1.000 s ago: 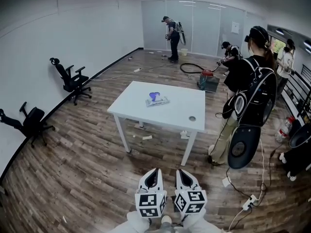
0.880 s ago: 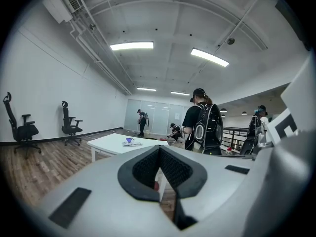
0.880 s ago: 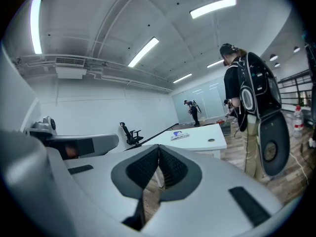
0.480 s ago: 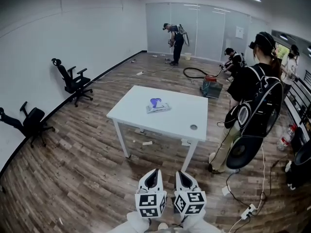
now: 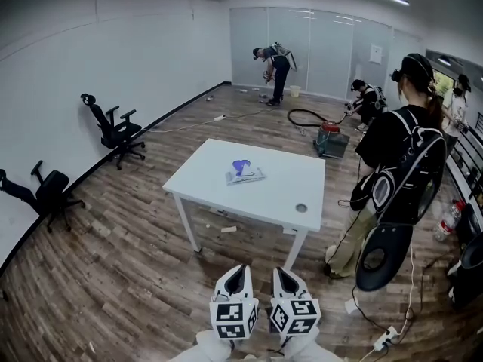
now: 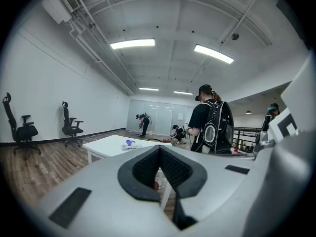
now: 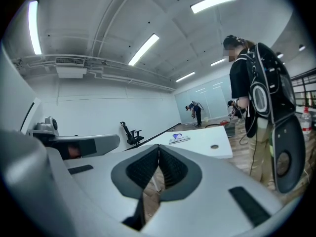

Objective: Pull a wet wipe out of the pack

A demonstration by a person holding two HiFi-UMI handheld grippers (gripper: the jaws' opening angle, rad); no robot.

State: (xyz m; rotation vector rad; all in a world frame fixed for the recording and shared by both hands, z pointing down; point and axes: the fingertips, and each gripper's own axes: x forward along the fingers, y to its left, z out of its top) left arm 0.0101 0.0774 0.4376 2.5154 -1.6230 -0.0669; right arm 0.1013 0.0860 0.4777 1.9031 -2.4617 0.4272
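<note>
The wet wipe pack (image 5: 244, 174), pale with a purple patch on top, lies on the white table (image 5: 279, 196) several steps ahead of me. Both gripper views catch it far off: small on the table in the left gripper view as the pack (image 6: 129, 144), and in the right gripper view as the pack (image 7: 178, 139). My left gripper (image 5: 240, 271) and right gripper (image 5: 281, 273) are side by side at the bottom of the head view, over the wooden floor and well short of the table. Both are shut with nothing between the pads, seen at left gripper (image 6: 159, 149) and right gripper (image 7: 159, 147).
A person with a black backpack (image 5: 394, 173) stands at the table's right end. Two office chairs (image 5: 113, 127) (image 5: 44, 191) stand by the left wall. Other people work at the back near a red machine (image 5: 330, 137). Cables and a power strip (image 5: 381, 336) lie on the floor at right.
The table and pack have come slightly nearer and lower in the head view as I move forward. Both grippers stay shut, side by side.
</note>
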